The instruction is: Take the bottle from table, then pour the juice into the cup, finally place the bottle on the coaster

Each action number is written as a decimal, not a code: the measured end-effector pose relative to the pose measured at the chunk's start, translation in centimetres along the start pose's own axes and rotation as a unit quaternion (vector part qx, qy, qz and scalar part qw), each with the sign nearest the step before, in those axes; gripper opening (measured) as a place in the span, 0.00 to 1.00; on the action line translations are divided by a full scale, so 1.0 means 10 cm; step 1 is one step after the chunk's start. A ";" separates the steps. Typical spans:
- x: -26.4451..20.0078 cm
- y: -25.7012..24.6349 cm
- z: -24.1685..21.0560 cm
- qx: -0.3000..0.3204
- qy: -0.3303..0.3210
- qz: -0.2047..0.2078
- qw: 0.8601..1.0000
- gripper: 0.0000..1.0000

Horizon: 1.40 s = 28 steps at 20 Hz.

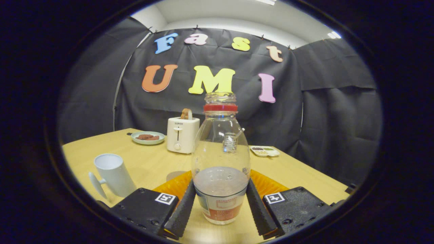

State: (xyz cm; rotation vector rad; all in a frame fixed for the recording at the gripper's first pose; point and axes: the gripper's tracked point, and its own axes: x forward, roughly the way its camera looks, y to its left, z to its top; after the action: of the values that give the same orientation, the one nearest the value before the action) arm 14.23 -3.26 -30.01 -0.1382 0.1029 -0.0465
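A clear plastic bottle point(220, 145) with a red neck ring and no cap stands upright between my fingers, a little pale liquid in its lower part. My gripper point(221, 185) is shut on the bottle, one finger point(184, 210) pressing each side of its lower body. An orange ribbed coaster point(174, 185) lies on the table just behind the bottle, showing on both sides of it. A white cup point(113, 174) with a handle stands to the left of the fingers, tilted in the fisheye. I cannot tell whether the bottle's base touches the table.
On the wooden table point(149, 162), beyond the bottle, stands a white toaster point(182, 135) with a slice in its slot. A pale plate point(147, 137) with brown food is left of it, and a small white dish point(265, 151) lies at the far right.
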 end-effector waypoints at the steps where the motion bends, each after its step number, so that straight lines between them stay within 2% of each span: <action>1: -0.04 0.01 0.05 -0.009 -0.003 -0.001 1.000 0.81; 5: -0.22 -0.05 0.27 -0.072 -0.023 -0.026 0.997 0.81; 11: -0.52 0.01 0.57 -0.170 -0.055 -0.048 0.983 0.81; 15: -0.50 0.06 0.57 -0.196 -0.045 -0.042 0.979 0.81; 19: -0.43 0.18 0.54 -0.226 -0.011 -0.002 0.974 0.80; 23: -0.30 0.04 0.56 -0.296 0.001 -0.017 0.955 0.80; 28: -0.21 0.03 0.49 -0.372 0.019 -0.014 0.928 0.80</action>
State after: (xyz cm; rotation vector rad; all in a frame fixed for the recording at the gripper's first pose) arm 12.70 -2.18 -25.04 -0.9006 0.1543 -0.0366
